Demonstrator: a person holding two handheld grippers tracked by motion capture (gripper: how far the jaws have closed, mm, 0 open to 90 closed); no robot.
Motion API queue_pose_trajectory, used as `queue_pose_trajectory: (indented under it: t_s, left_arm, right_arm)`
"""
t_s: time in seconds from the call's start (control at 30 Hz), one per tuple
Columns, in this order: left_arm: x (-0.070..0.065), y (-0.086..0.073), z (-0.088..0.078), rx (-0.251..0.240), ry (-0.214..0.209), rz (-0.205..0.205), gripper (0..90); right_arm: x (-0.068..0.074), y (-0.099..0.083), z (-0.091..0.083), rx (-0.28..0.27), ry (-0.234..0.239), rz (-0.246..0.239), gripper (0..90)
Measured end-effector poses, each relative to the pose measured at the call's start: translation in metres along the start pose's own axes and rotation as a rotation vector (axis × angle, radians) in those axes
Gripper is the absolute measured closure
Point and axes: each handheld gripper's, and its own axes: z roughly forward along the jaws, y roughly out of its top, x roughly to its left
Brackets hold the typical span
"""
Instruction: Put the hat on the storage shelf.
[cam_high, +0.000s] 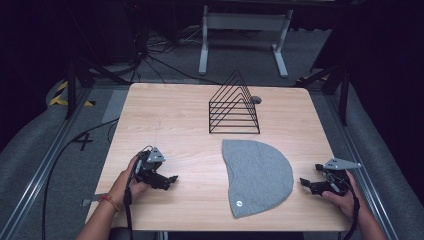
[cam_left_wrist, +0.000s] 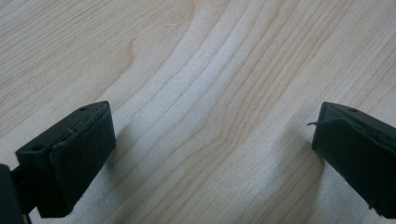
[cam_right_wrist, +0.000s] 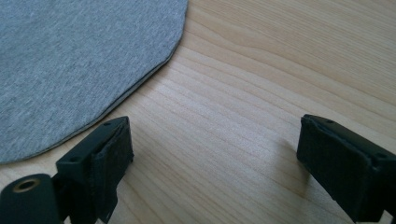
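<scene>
cloth (cam_high: 257, 176) on table (cam_high: 165, 115), near edge | wire rack (cam_high: 234, 106) behind cloth | left gripper (cam_high: 172, 179) left of cloth | right gripper (cam_high: 303, 182) right, just beside it

Lab — railed test table (cam_high: 165, 107), floor cables (cam_high: 165, 67)

Grey cloth (cam_right_wrist: 70, 65) (rounded edge) lies beyond the wide-apart jaws on wooden table (cam_right_wrist: 280, 70).
</scene>
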Motion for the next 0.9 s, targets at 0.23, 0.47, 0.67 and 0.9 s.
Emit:
queue_pose_trajectory:
  t_s: [0.23,0.47,0.67,0.9]
  left_arm:
    - [-0.002,0.001,0.0,-0.002,0.01,-0.001,0.6]
    - [-0.002,0.006,-0.002,0.019,-0.043,0.053,8.7]
    - [-0.006,0.02,0.003,0.028,-0.069,0.083,27.4]
    - [-0.032,0.056,0.031,0.042,-0.145,0.171,30.2]
  right_arm:
    - [-0.001,0.002,0.0,0.012,-0.002,0.001,11.0]
    - [0.003,0.004,-0.003,0.004,-0.001,0.01,31.6]
    - [0.015,0.012,-0.014,-0.047,-0.002,0.02,40.5]
    - [0.056,0.031,-0.02,-0.1,0.098,-0.085,51.5]
